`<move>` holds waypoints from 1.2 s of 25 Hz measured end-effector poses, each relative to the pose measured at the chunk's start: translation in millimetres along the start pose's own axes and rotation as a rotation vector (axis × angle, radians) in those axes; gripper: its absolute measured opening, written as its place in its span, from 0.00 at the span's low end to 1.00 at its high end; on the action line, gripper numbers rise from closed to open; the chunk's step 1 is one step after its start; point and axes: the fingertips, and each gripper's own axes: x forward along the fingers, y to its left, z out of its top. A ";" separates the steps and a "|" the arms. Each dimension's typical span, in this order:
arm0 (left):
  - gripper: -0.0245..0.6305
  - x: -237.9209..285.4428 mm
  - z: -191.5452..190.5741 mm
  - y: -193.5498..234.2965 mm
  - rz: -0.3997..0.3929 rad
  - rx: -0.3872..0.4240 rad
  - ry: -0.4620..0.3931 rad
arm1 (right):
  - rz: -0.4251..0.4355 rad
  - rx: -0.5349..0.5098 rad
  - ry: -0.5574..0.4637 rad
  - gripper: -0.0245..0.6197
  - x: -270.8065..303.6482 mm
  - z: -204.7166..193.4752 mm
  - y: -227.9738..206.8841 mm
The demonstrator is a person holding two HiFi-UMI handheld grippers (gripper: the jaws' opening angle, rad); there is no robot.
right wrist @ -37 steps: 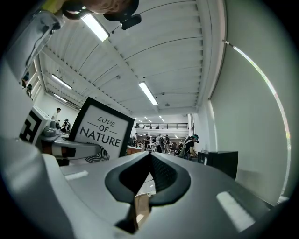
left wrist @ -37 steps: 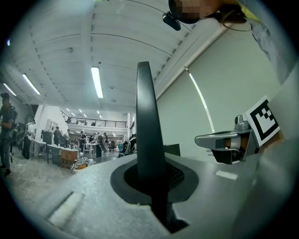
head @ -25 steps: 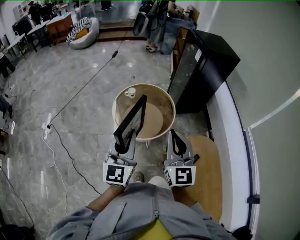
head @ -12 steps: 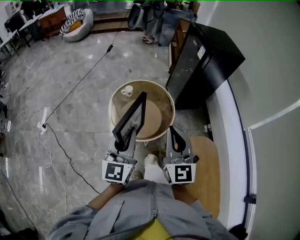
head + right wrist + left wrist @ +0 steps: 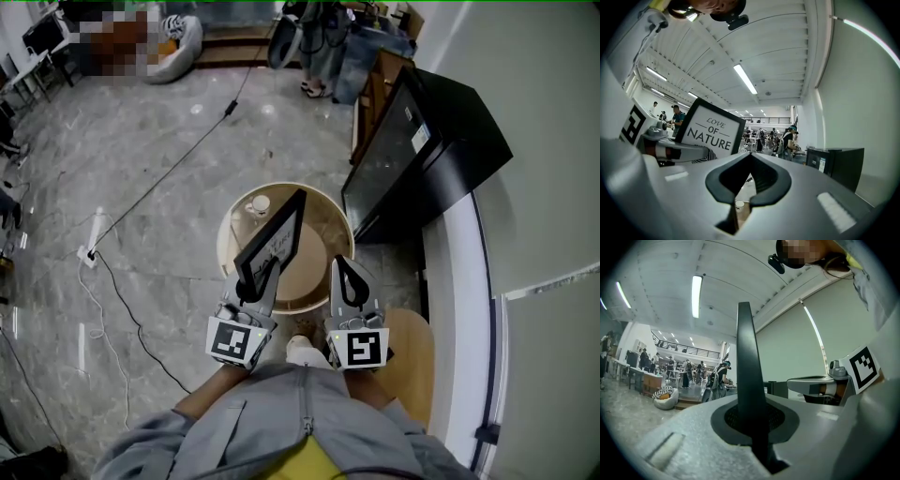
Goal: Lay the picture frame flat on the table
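The black picture frame (image 5: 274,236) with a white print stands tilted on its edge above the round wooden table (image 5: 330,221). My left gripper (image 5: 261,274) is shut on the frame's lower near corner. In the left gripper view the frame (image 5: 744,357) shows edge-on, rising from between the jaws. In the right gripper view the frame's front (image 5: 712,131) faces the camera and reads "LOVE OF NATURE". My right gripper (image 5: 342,265) hangs shut and empty just right of the frame, over the table's near rim. Its closed jaws (image 5: 751,155) hold nothing.
A white cup (image 5: 260,203) sits at the table's far left. A black cabinet (image 5: 427,150) stands close on the right. A round wooden pad (image 5: 414,361) lies near my feet. Cables (image 5: 122,300) and a power strip (image 5: 91,253) cross the floor on the left. People (image 5: 319,37) stand far back.
I have come closer to the table: both grippers now reach over its near rim. The frame stays gripped and tilted as before. Neither jaw has changed.
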 end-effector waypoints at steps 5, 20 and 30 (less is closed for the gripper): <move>0.06 53.7 -1.8 5.0 0.000 0.003 0.008 | 0.025 -0.026 0.007 0.04 39.1 -13.0 -42.8; 0.06 144.1 -32.4 5.0 0.047 -0.021 0.083 | 0.131 0.057 0.047 0.04 103.2 -59.1 -107.5; 0.06 164.9 -51.3 12.2 0.022 -0.036 0.119 | 0.144 0.083 0.083 0.04 120.5 -80.2 -110.6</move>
